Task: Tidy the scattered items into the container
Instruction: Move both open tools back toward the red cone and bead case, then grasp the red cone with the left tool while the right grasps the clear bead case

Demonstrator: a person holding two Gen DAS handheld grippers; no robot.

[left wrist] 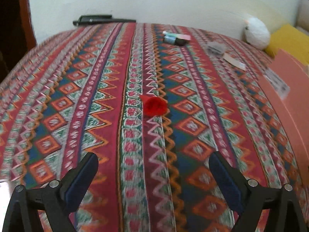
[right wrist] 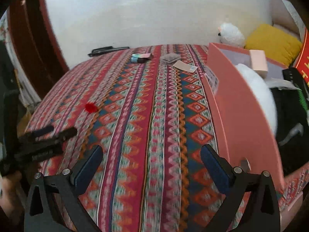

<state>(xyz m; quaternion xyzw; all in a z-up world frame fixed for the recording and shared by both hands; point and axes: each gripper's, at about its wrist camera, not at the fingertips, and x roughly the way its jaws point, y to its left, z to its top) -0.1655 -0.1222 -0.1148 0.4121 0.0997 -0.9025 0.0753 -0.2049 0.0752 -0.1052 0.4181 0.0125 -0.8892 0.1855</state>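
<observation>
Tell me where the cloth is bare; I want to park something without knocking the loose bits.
The widest bare patch is the near cloth between the open left tongs and the red item. The far left, up to the black pens, is also free. It is crowded at the far right: small bottles, a clear packet and a card beside the pink box.

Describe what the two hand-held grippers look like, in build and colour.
Both look alike. The left hand-held gripper has black angular arms with triangular cut-outs and silver round pins at the pivots; each finger carries a dark blue pad. The right hand-held gripper has the same black frame, silver pins and dark blue pads. In the right wrist view the left one's black body shows white lettering, too blurred to read.
</observation>
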